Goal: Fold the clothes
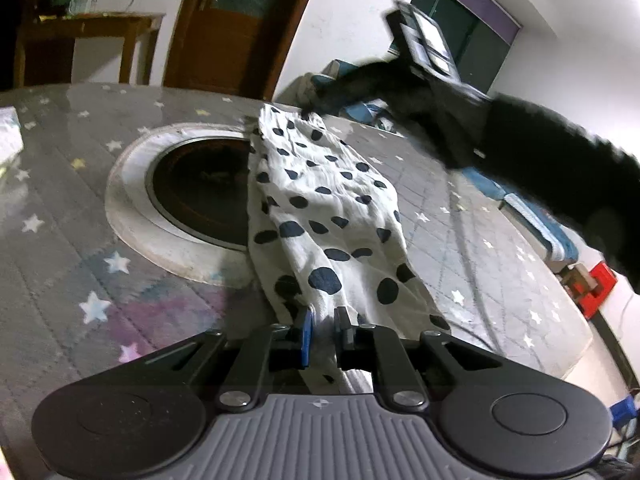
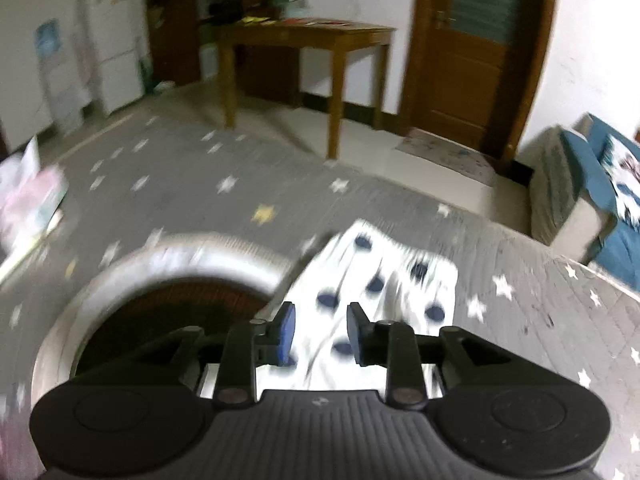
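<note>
A white garment with dark navy dots (image 1: pixel 320 216) lies stretched across a round table under a grey star-print cloth (image 1: pixel 60 216). My left gripper (image 1: pixel 323 330) is shut on the garment's near end, the cloth bunched between its fingers. The right gripper's body (image 1: pixel 424 48) shows blurred above the garment's far end in the left wrist view. In the right wrist view my right gripper (image 2: pixel 320 332) is open, hovering just above the garment (image 2: pixel 384 288) with nothing between its fingers. That view is motion-blurred.
A round recessed hotplate with a white rim (image 1: pixel 200 196) sits in the table centre, partly covered by the garment. A wooden side table (image 2: pixel 304 52), a brown door (image 2: pixel 476 48), a blue sofa (image 2: pixel 600 184) and a white fridge (image 2: pixel 112 44) stand around the room.
</note>
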`<state>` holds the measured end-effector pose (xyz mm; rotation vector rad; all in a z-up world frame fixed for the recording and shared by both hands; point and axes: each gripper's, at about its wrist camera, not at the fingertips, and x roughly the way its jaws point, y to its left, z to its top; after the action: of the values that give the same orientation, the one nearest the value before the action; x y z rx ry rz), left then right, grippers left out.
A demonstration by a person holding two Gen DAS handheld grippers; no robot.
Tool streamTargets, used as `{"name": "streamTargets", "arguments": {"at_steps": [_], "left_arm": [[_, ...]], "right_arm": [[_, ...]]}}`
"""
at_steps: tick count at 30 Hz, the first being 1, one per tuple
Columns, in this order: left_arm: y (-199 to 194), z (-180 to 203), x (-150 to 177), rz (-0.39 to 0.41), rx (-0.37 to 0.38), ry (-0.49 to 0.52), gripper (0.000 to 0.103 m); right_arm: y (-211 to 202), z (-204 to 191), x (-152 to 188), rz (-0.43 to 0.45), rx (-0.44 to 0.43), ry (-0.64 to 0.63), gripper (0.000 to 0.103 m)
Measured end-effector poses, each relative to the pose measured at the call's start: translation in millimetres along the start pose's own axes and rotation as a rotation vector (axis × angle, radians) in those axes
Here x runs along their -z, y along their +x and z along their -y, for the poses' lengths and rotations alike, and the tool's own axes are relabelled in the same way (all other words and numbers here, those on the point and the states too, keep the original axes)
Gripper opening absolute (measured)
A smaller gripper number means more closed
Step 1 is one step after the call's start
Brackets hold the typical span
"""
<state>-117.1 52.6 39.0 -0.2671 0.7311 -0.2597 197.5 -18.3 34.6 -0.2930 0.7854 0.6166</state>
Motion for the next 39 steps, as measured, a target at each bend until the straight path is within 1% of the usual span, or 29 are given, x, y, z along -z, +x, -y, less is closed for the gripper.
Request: {"name": "streamTargets", "arguments": {"at_steps": [2,5,7,10,12,13,15,19,23,26,30,31,33,37,39], "left_arm": [[-4,1,0,0.01,-0.026,0.007,0.019],[-13,0,1,0.028,-0.067,0.01,0.03],[-18,1,-1,0.041,-0.09,0.019,0.031],[-21,9,-10,0.065,-0.099,0.047,0.031],[-18,17,-19,0.085,-0.084,0.069,0.03],[-15,21,-23,0.092,-0.075,0.081,0.03],[-4,29,-31,0.099,-0.052,0.105,0.028],[27,37,-39,0.071,-0.024,0.131,0.027],[57,28,-34,-0.012,-0.07,0.115,0.026],[66,19,-27,-0.05,-0.11,0.096,0.025],[60,17,-30,-0.044,-0.113,0.096,0.026],[58,20,-32,-0.036,-0.11,0.105,0.026],[56,27,-39,-0.019,-0.098,0.122,0.026],[67,44,-51,-0.011,-0.067,0.16,0.026],[75,53,-55,-0.018,-0.054,0.182,0.026]], "right_arm": [[-17,-6,20,-0.008,-0.031,-0.016,0.03],[-43,-15,50,-0.013,-0.08,-0.047,0.032],[-61,-24,71,-0.007,-0.108,-0.072,0.035],[-89,-40,105,-0.004,-0.179,-0.094,0.035],[-102,-51,121,0.001,-0.214,-0.112,0.037],[-110,-58,131,0.007,-0.234,-0.126,0.04],[-122,-71,147,0.018,-0.259,-0.159,0.041],[-137,-93,174,0.033,-0.286,-0.213,0.044],[-139,-106,200,0.021,-0.306,-0.217,0.044],[-141,-100,207,0.028,-0.324,-0.17,0.044],[-155,-70,199,0.067,-0.32,-0.079,0.044],[-157,-61,196,0.078,-0.309,-0.056,0.044],[-157,-33,187,0.1,-0.253,0.016,0.044],[-138,18,169,0.121,-0.163,0.138,0.044],[-121,40,162,0.115,-0.158,0.199,0.044]]}}
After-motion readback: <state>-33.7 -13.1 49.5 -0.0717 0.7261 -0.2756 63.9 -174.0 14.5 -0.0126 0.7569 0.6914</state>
